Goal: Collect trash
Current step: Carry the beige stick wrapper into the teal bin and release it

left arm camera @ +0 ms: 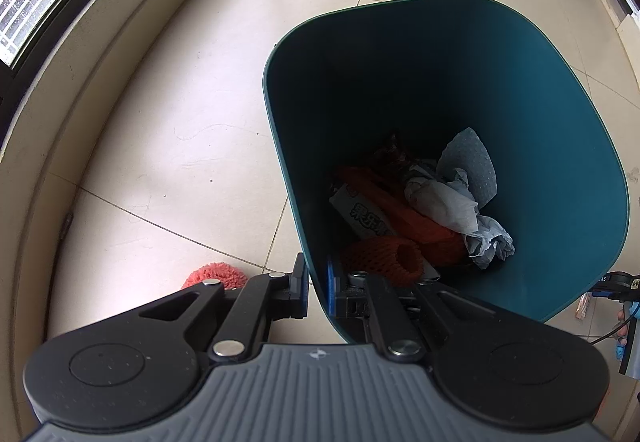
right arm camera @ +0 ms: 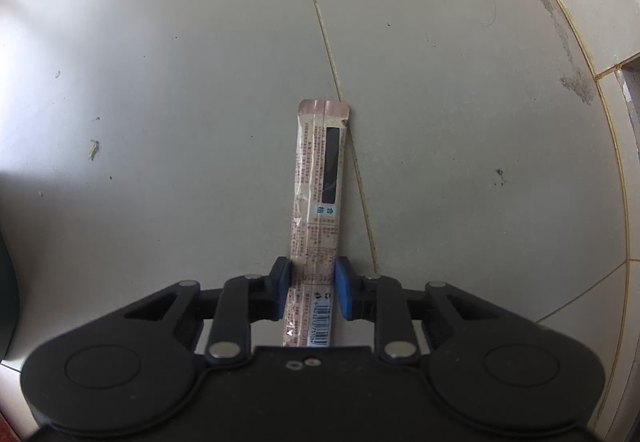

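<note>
The left hand-held gripper [left arm camera: 317, 288] clamps the near wall of the teal trash bin [left arm camera: 560, 145], one pad outside and one inside; crumpled tissue [left arm camera: 456, 201] and orange foam netting [left arm camera: 384, 258] lie at its bottom. The right hand-held gripper [right arm camera: 313, 288] straddles a long snack wrapper [right arm camera: 320, 177] flat on the floor [right arm camera: 160, 81], pointing toward 12 o'clock, pads at its edges, grip uncertain.

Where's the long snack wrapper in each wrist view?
Left wrist: wrapper is a small pinkish sliver at the far right edge, low, just right of the teal bin, beside the right claw.
Right wrist: centre, running from mid-frame down between the fingers of the right claw, which close on its sides; it lies on the floor.
Shared landmark: the beige tiled floor with its grout lines.
</note>
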The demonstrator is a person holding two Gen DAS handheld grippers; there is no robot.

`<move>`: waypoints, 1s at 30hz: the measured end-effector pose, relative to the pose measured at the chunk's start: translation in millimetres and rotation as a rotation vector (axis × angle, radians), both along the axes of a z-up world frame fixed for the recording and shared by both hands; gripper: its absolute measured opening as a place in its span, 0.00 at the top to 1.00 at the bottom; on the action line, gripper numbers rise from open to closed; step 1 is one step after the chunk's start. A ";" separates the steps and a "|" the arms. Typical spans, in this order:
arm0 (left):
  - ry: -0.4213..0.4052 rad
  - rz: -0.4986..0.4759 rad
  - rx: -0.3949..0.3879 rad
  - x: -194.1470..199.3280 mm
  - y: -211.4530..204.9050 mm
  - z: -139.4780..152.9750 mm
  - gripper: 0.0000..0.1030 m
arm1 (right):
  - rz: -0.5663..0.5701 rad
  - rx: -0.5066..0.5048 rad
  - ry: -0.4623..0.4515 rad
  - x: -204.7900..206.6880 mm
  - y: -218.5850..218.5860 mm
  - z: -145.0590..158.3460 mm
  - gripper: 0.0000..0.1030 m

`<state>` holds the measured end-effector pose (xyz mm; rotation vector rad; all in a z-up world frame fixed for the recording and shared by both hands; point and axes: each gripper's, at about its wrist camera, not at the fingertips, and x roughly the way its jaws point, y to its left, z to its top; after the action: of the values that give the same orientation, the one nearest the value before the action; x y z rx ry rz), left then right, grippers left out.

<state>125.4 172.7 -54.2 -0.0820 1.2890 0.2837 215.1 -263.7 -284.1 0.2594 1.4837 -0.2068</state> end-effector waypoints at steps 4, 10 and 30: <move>0.000 0.003 -0.005 0.1 0.5 -0.3 0.92 | 0.039 -0.012 -0.024 -0.1 3.8 17.0 0.80; -0.008 0.003 -0.014 -1.5 3.2 -0.4 0.92 | 0.226 -0.002 -0.132 -7.3 38.9 94.8 0.81; -0.033 -0.013 -0.049 -5.8 8.0 3.9 0.92 | 0.765 0.217 -0.500 -30.5 225.0 353.1 0.81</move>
<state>119.6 180.7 -50.3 -0.1199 1.2636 0.2386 184.6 -38.7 69.0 -0.0945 1.0145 0.5988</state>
